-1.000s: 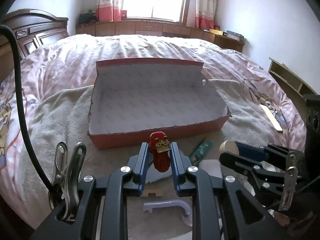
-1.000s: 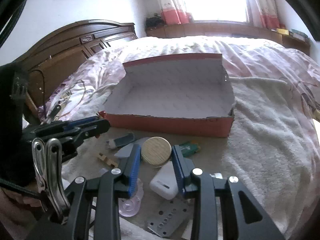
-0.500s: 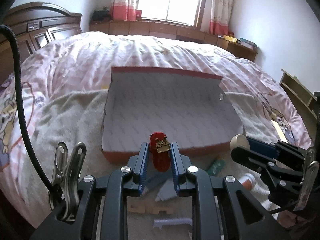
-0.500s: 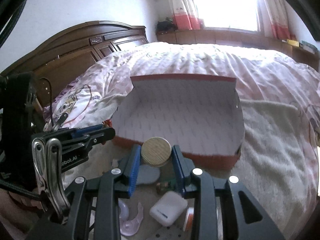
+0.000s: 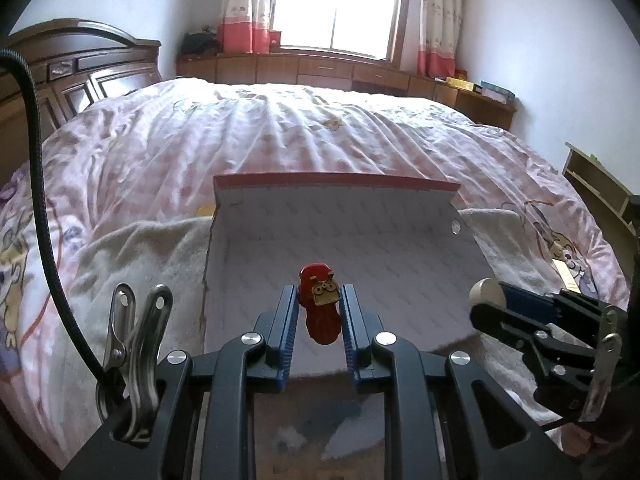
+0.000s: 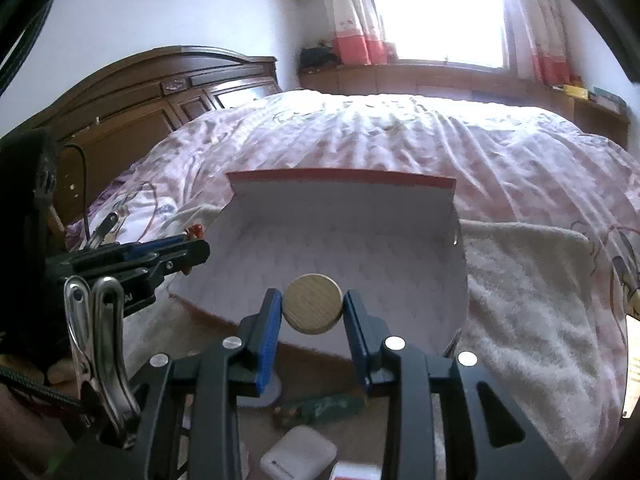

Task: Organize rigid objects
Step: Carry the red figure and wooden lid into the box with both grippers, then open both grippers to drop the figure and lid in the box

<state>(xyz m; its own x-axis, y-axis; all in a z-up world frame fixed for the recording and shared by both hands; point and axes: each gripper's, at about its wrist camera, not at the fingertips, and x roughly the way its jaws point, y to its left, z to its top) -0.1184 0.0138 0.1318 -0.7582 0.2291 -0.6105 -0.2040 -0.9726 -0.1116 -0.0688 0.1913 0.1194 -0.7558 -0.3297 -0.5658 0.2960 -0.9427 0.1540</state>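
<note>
Ahead of both hand-held grippers, the red shoebox point(image 5: 340, 240) is lying open on the bed point(image 5: 280, 140), its white floor bare and its near wall low. Pink bedding is spreading around it toward a bright window point(image 5: 336, 4) and a dark wooden headboard point(image 6: 160, 92). I am gripping a small red figurine point(image 5: 319, 308) in my left hand-held gripper point(image 5: 319, 312), nearly closed on it, above the box's near edge. My right hand-held gripper point(image 6: 312, 312) is clamping a round wooden disc point(image 6: 313, 309) over the box floor. Beneath it, a white earbud case point(image 6: 298, 458) is lying outside the box.
</note>
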